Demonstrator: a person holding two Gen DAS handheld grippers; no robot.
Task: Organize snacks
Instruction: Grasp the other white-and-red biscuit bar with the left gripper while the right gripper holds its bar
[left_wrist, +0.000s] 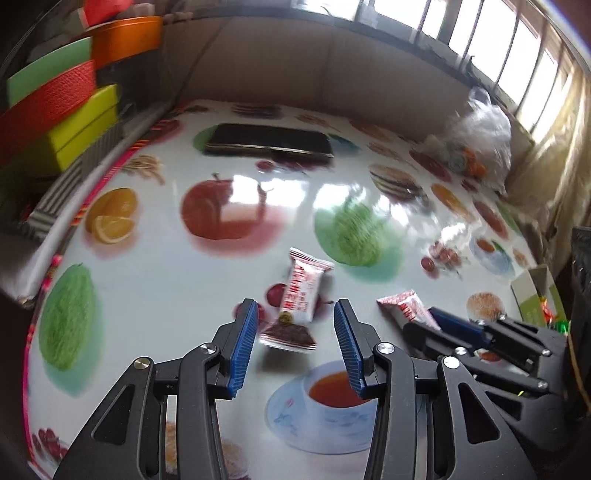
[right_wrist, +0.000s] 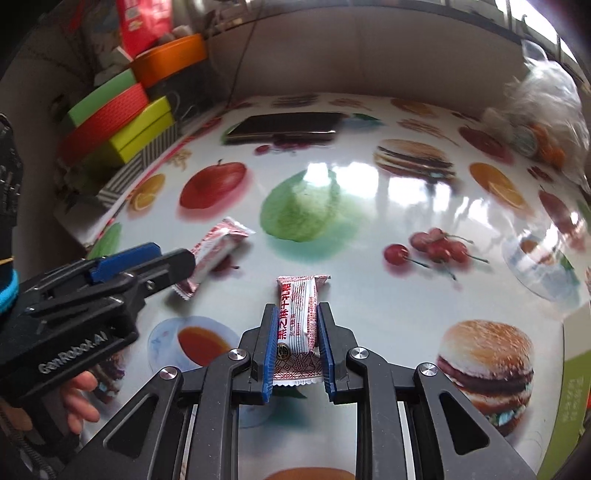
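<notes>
Lying on the fruit-printed worktop (right_wrist: 369, 295), a white-and-red wrapped snack bar (left_wrist: 297, 301) sits between the left gripper's (left_wrist: 295, 328) part-open jaws, while the right gripper (right_wrist: 297, 325) clamps a matching snack bar (right_wrist: 297, 325) lengthwise.

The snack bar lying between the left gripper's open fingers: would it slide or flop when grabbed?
The snack bar looks light, and the table is glossy, so it may skid. Its crimped ends seem floppy and the middle firmer. The left gripper should close across the middle.
</notes>
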